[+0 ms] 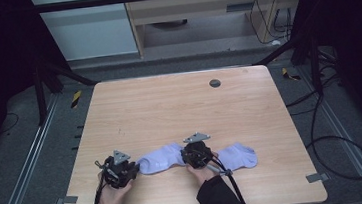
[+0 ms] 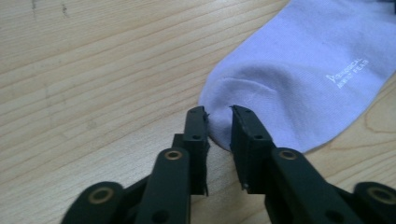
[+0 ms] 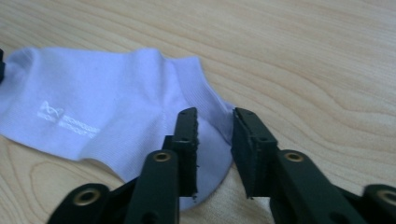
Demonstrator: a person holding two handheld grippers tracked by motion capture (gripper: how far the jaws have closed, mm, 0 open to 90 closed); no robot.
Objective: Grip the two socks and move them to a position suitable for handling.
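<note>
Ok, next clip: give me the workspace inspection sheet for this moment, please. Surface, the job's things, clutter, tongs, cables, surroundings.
Surface: light wooden tabletop, with a small dark round disc near its far edge.
Job's things: two pale lilac fabric socks lying flat near the front edge, the left sock and the right sock; white printed lettering on the left one.
Clutter: nothing seen.
Tongs: left tongs open, jaws either side of the left sock's toe end; right tongs open, over that sock's cuff end.
Cables: a black cable trails from the right tongs; loose black cables lie on the floor at the right.
Surroundings: grey floor, dark metal frame, wooden cabinet behind.
</note>
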